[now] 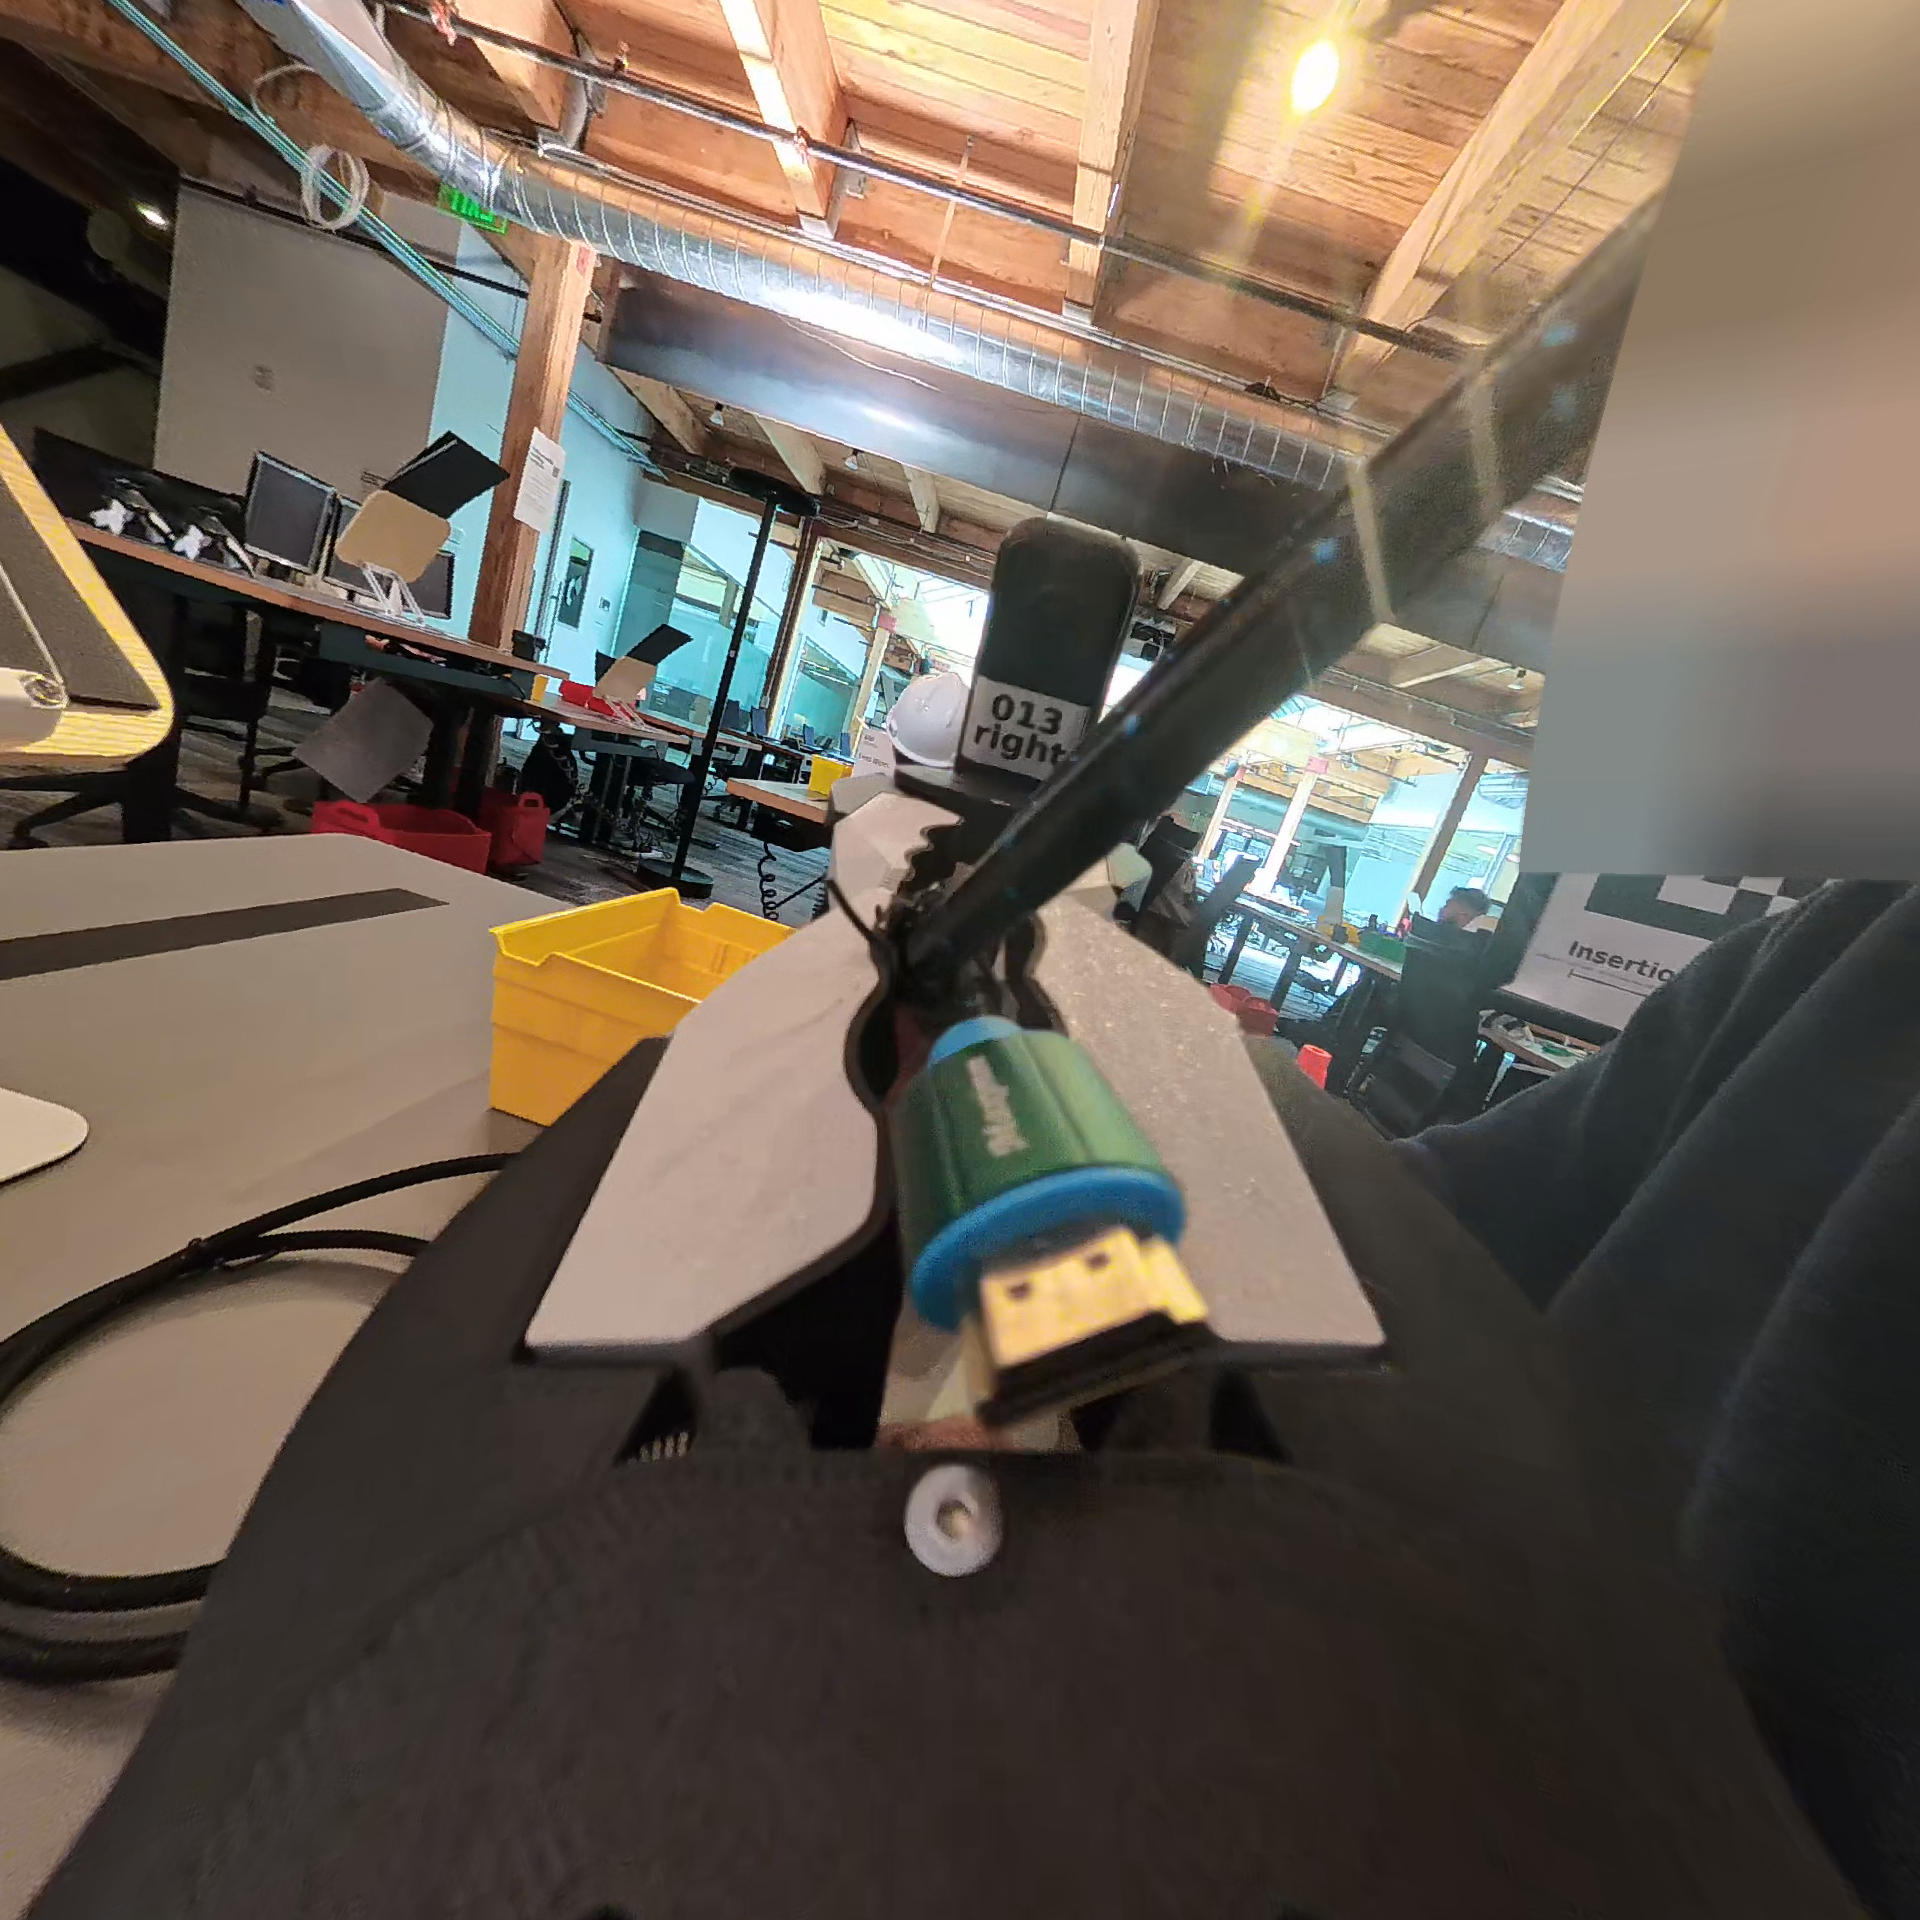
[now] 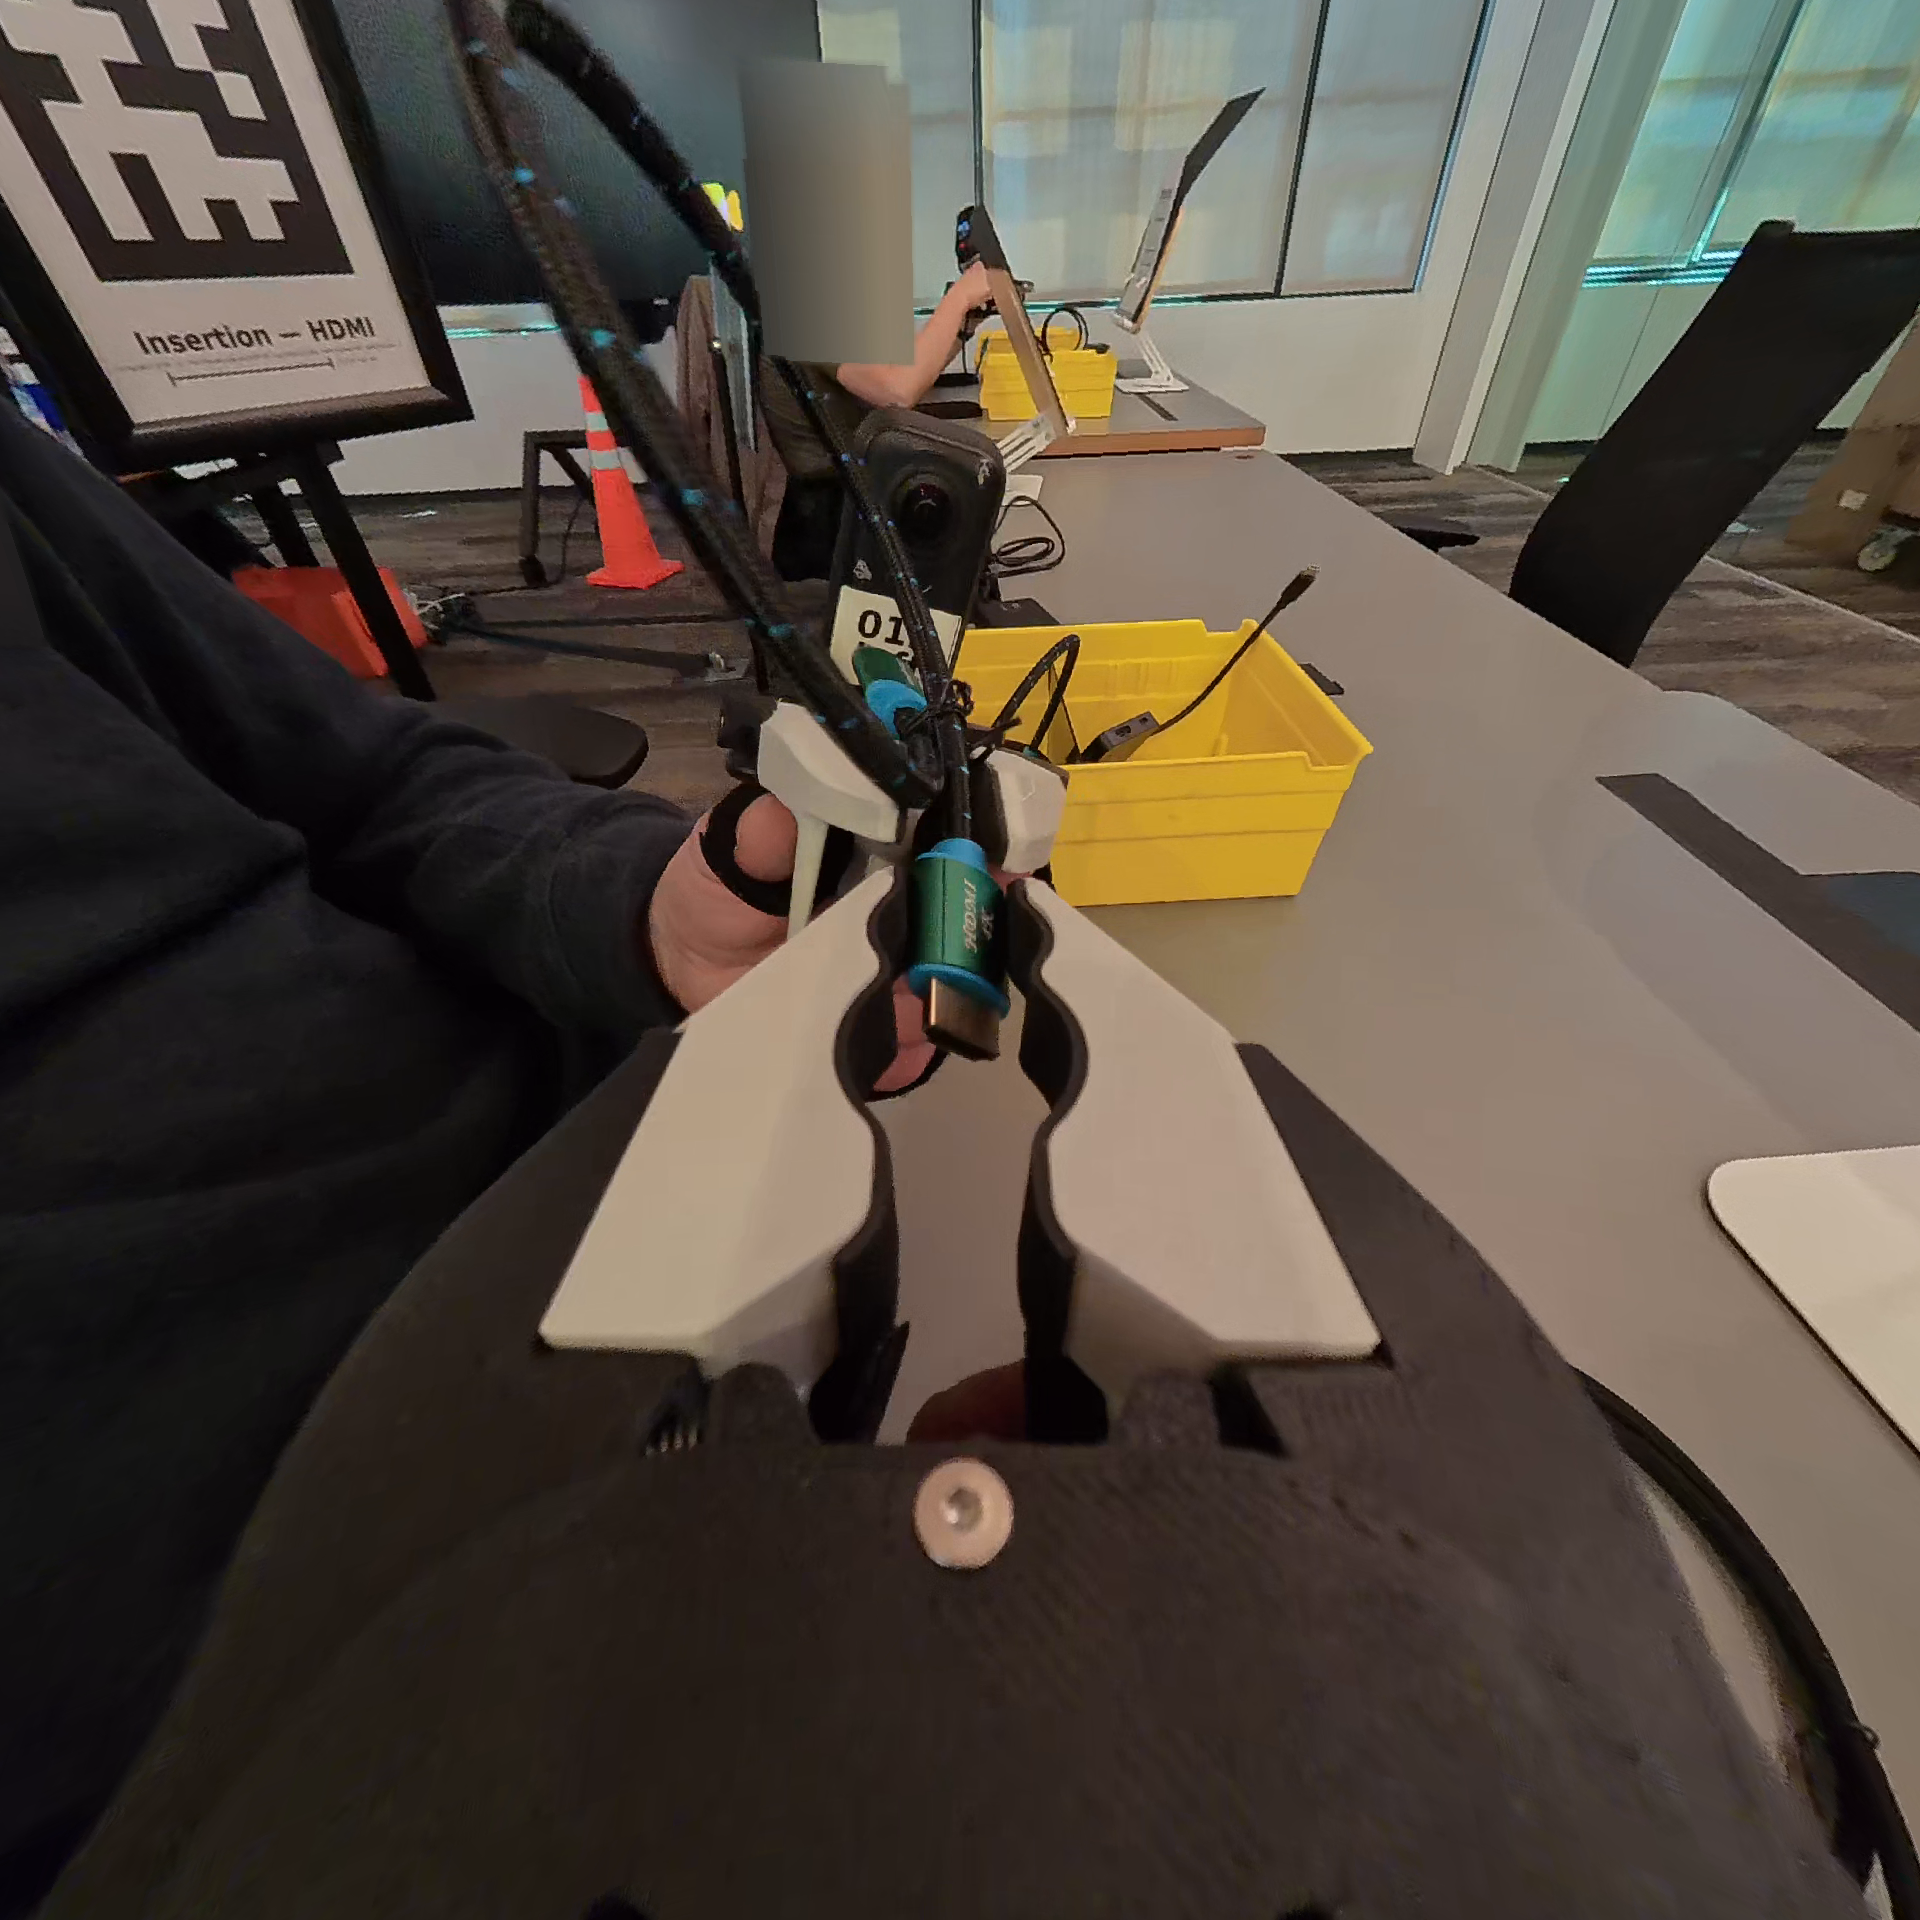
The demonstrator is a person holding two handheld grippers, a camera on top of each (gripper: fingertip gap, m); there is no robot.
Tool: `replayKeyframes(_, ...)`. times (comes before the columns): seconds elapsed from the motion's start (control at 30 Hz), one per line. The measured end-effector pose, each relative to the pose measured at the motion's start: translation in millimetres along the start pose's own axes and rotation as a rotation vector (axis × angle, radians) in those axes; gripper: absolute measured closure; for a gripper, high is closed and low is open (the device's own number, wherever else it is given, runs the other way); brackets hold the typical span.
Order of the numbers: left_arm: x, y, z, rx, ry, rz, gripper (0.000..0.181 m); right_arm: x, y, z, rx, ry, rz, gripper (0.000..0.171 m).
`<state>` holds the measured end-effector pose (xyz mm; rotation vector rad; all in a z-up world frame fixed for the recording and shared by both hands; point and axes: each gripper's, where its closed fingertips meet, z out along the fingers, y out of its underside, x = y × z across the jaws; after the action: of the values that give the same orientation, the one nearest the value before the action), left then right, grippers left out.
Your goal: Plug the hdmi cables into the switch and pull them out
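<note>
L tongs (image 1: 914,935) clamped tight at the tips on the black braided HDMI cable (image 1: 1195,727). Its green-blue plug (image 1: 1029,1164) lies back btwn the fingers, gold end twd the cam. R tongs (image 2: 958,883) nearly closed, slim gap, second plug (image 2: 958,940) hanging btwn its tips. Gripped or just flanked, can't tell. Yellow bin (image 2: 1195,831) beyond the tips, on the grey table (image 2: 1455,987).

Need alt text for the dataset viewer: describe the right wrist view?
A green-and-blue HDMI plug hangs between the fingertips of the right gripper, whose white fingers stand slightly apart. Its braided black cable rises up-left past the left gripper, held opposite in a bare hand. Behind, a yellow bin with cables sits on a grey table.
</note>
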<state>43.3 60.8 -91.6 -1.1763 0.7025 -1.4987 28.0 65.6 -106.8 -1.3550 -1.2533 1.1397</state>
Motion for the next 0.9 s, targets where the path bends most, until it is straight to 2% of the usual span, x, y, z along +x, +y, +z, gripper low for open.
replayKeyframes(0.17, -4.2, -2.5, -3.5, 0.018, -0.017, -0.015, 0.169, 2.1, -3.2, 1.3, 0.009, 0.026, 0.013, 0.159)
replayKeyframes(0.33, -7.9, -11.1, -10.0, 0.054, -0.031, -0.014, 0.169, 6.6, -2.7, -3.5, 0.028, 0.054, 0.045, 0.151)
replayKeyframes(0.57, -5.7, -10.2, -9.4, 0.027, -0.037, 0.065, 0.169, 3.9, -3.8, -1.8, 0.085, 0.018, 0.110, 0.158)
replayKeyframes(0.77, -5.6, -12.4, -8.8, 0.030, -0.025, 0.015, 0.168, 5.2, -5.7, -2.4, 0.024, 0.147, -0.136, 0.161)
replayKeyframes(0.9, -6.5, -10.6, -6.4, 0.014, -0.011, -0.054, 0.157, 8.9, -4.8, -4.2, -0.094, 0.270, -0.422, 0.161)
